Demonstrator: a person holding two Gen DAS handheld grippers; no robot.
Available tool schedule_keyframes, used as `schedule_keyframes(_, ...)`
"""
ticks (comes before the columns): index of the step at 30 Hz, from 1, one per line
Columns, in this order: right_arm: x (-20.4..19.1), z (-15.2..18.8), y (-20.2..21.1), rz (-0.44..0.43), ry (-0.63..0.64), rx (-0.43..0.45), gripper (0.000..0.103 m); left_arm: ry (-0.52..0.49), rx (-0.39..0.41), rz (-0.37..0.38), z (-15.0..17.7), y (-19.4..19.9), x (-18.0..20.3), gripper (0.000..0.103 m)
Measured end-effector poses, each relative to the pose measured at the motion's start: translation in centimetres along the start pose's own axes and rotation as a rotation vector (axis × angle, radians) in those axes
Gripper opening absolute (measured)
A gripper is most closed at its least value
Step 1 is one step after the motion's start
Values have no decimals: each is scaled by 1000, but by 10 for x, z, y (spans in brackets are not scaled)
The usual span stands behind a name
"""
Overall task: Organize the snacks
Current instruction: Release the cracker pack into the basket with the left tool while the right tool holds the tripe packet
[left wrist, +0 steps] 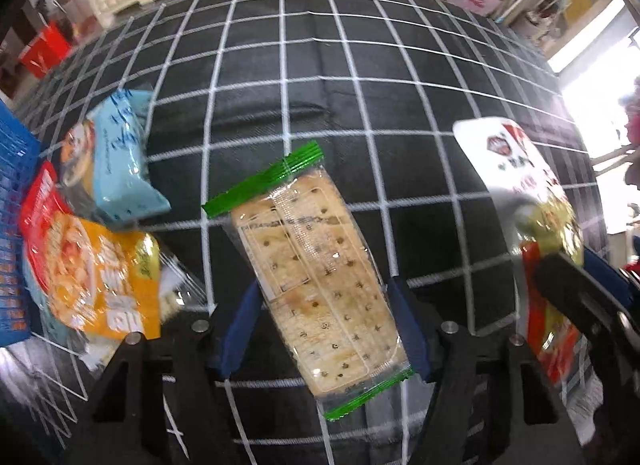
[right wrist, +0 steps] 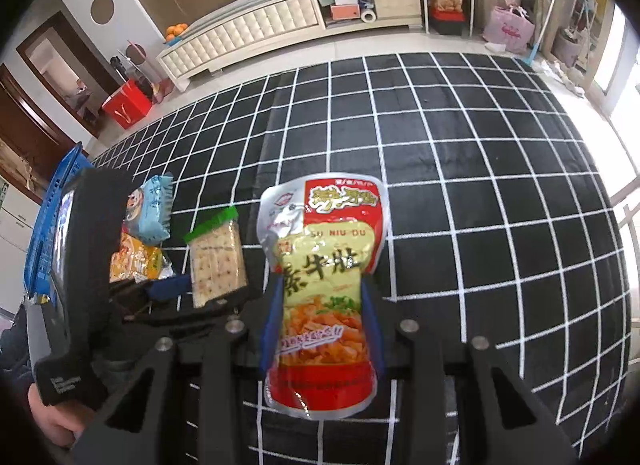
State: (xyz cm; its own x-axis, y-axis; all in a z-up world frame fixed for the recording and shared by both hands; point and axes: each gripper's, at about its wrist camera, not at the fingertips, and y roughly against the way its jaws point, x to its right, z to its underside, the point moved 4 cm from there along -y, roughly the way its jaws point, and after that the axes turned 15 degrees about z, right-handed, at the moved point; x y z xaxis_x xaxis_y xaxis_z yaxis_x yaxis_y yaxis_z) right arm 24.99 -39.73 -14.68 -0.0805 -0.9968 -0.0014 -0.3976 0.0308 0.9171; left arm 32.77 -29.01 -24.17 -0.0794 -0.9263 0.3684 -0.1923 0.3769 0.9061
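Observation:
A clear cracker pack (left wrist: 316, 277) with green sealed ends lies lengthwise between the blue pads of my left gripper (left wrist: 324, 325), which touch its two long sides low over the black checked cloth (left wrist: 360, 65). In the right wrist view the same cracker pack (right wrist: 216, 261) shows to the left, inside the left gripper (right wrist: 192, 293). My right gripper (right wrist: 322, 325) is shut on a red and yellow snack pouch (right wrist: 324, 249), pinching its waist. That pouch (left wrist: 520, 169) hangs at the right of the left wrist view.
A light blue packet (left wrist: 120, 157) and an orange packet (left wrist: 96, 273) lie beside a blue basket (left wrist: 12, 225) at the left. A person's hand (right wrist: 52, 417) holds the left gripper's handle. A white cabinet (right wrist: 256, 33) stands on the floor beyond the cloth.

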Motion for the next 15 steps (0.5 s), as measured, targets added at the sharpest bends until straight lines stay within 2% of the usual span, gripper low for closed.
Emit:
schedule_keyframes(8,-16,-3,30,28,-1,16,42,-84,76,44,25,53,-3,62)
schedule_keyframes(15,-68,-11,72,27,70,79,42,-91,185,87,33,129,-27,62)
